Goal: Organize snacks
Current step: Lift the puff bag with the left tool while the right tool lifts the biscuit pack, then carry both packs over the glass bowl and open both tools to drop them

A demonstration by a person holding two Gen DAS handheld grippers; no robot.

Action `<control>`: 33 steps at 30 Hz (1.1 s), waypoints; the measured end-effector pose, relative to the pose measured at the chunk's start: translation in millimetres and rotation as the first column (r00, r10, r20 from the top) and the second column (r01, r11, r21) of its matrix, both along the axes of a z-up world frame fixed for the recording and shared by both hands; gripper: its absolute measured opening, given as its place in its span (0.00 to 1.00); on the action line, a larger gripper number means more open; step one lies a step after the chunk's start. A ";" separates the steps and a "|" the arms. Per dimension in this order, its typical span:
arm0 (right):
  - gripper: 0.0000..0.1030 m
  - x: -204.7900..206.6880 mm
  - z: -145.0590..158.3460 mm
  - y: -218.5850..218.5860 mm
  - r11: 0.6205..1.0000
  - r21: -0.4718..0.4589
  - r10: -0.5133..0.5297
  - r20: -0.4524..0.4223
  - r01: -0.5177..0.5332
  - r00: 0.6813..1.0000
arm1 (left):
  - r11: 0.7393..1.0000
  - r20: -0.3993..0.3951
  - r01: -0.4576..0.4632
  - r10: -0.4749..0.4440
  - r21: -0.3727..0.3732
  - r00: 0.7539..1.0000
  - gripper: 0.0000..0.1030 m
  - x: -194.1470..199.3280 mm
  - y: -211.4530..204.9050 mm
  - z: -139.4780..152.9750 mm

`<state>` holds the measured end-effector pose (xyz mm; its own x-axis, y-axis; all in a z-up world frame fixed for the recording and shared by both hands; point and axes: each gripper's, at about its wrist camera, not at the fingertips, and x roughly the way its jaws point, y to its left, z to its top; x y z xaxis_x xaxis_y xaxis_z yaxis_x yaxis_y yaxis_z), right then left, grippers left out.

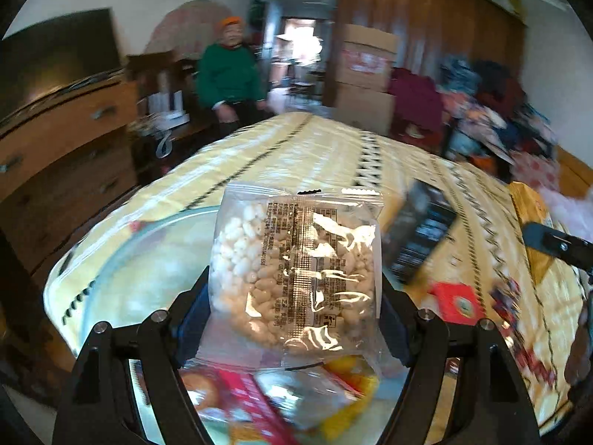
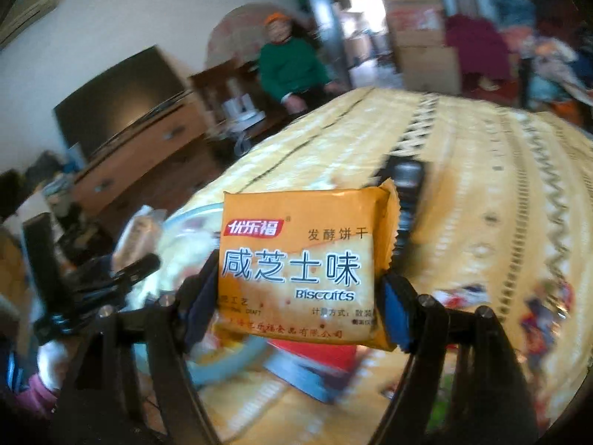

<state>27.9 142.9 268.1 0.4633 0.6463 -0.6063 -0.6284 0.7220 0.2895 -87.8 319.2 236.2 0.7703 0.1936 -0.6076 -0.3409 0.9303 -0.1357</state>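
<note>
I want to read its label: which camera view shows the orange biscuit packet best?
The right wrist view: the orange biscuit packet faces the lens, sharp and readable, clamped in the right tool. The left wrist view shows only an orange sliver at its right edge, likely the same packet.

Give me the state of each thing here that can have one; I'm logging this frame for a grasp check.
left hand-held gripper: shut on the clear puffed-snack packet.
clear puffed-snack packet: sealed, held upright above the glass bowl.
right hand-held gripper: shut on the orange biscuit pack.
orange biscuit pack: sealed, held upright, lifted off the bed.
glass bowl: upright, holding several snack packets.
</note>
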 end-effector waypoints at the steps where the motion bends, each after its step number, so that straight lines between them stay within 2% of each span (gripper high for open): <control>1: 0.74 6.0 -2.9 14.7 1.000 0.000 0.021 -0.019 -0.021 1.000 | 1.000 -0.007 -0.022 0.022 0.000 1.000 0.77 0.6 9.5 -2.4; 7: 0.74 5.8 -18.2 82.2 0.991 -0.047 0.125 -0.077 -0.129 0.989 | 0.997 -0.070 -0.076 0.075 0.001 0.995 0.77 3.4 34.6 -24.7; 13: 0.74 -4.5 -28.0 120.4 0.976 -0.092 0.189 -0.101 -0.199 0.977 | 0.996 -0.105 -0.089 0.087 -0.018 0.991 0.77 10.5 44.8 -38.8; 19: 0.74 1.2 -32.3 135.1 0.972 -0.112 0.192 -0.114 -0.205 0.975 | 0.997 -0.121 -0.073 0.072 -0.005 0.990 0.77 30.4 46.6 -34.5; 25: 0.74 11.4 -36.7 136.1 0.977 -0.108 0.168 -0.136 -0.183 0.976 | 0.998 -0.155 -0.062 0.061 0.003 0.986 0.77 50.9 43.8 -43.4; 33: 0.74 18.7 -44.8 140.2 0.976 -0.118 0.163 -0.160 -0.183 0.974 | 0.997 -0.157 -0.076 0.075 0.001 0.985 0.77 56.7 44.1 -45.5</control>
<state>46.5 283.1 223.3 0.2496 0.6192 -0.7445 -0.7043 0.6438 0.2993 -31.1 363.2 190.6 0.6486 0.2441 -0.7209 -0.4276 0.9004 -0.0799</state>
